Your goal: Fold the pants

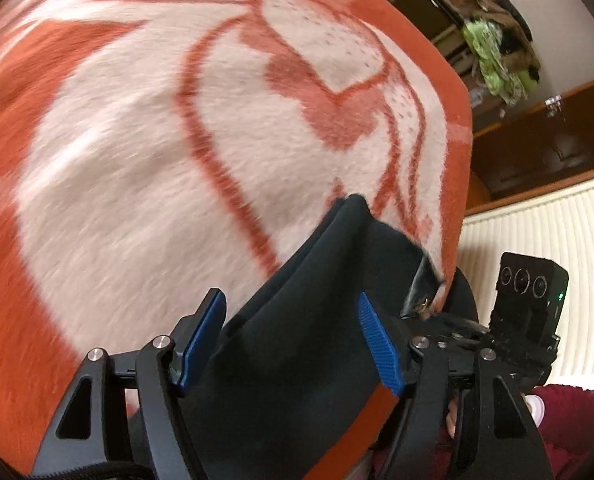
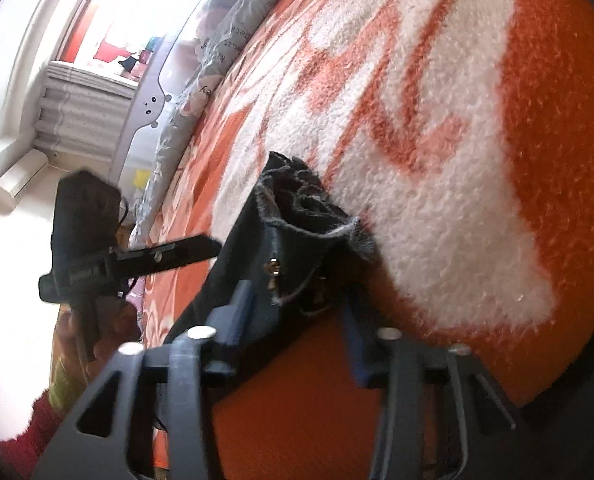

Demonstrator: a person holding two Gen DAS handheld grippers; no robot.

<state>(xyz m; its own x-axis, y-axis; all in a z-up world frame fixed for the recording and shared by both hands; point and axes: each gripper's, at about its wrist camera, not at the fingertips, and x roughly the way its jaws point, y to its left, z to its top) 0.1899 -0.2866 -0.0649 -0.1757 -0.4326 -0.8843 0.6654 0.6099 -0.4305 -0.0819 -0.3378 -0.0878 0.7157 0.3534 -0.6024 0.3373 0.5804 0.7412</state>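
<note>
The dark pants (image 1: 297, 320) lie bunched near the edge of the orange-and-cream blanket (image 1: 137, 160), between the spread jaws of the left gripper (image 1: 293, 336) and right gripper (image 2: 293, 316). They look soft, limp and light; grip the 2 hem corners.

One pair of dark pants (image 1: 297, 320) lies on one orange and white blanket (image 1: 177, 160). Two claws are at the pants: the left claw (image 1: 293, 344) and the right claw (image 2: 297, 320), each with two blue pads. One pillow (image 2: 217, 60) lies beside the blanket.
</note>
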